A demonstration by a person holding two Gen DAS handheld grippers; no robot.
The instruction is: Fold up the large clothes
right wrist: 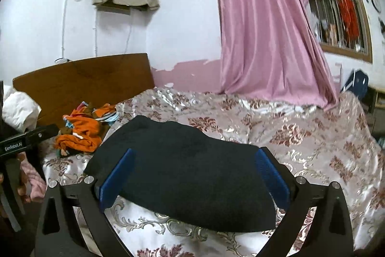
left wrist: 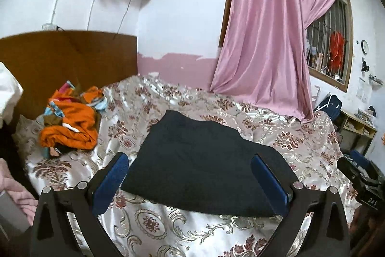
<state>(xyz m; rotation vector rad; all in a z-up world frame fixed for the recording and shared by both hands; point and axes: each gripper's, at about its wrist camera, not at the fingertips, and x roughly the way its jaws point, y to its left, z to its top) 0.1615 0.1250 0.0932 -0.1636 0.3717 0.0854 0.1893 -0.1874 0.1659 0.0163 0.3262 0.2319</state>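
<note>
A dark navy piece of clothing, folded into a flat thick block (left wrist: 204,168), lies in the middle of a bed with a shiny cream bedspread with red-brown flowers (left wrist: 300,143). It looks neatly folded, with its edges lined up, so this piece seems done.

The left gripper (left wrist: 190,175) has black arms and blue pads, and its jaws stand wide apart. Nothing is held between them; the folded cloth only shows behind the gap. The right gripper (right wrist: 195,175) looks the same: jaws wide, pads touching nothing.

A crumpled pile of orange and striped clothes (left wrist: 72,122) sits near the brown wooden headboard (left wrist: 67,59), well apart from the dark block. That pile is probably the next job (though the pictures cannot say so for sure).

To do the next step well, the person should keep both claws clear of the dark block so it stays neat. Then they should take one piece from the orange pile by an edge, not by a bunch, and spread it flat on a bare part of the bedspread before folding. Both claws should grip at matching corners so the cloth hangs straight.

Both grippers point a little downward, side by side over the near edge of the bed. A pink curtain (left wrist: 262,35) hangs behind, by the window.
</note>
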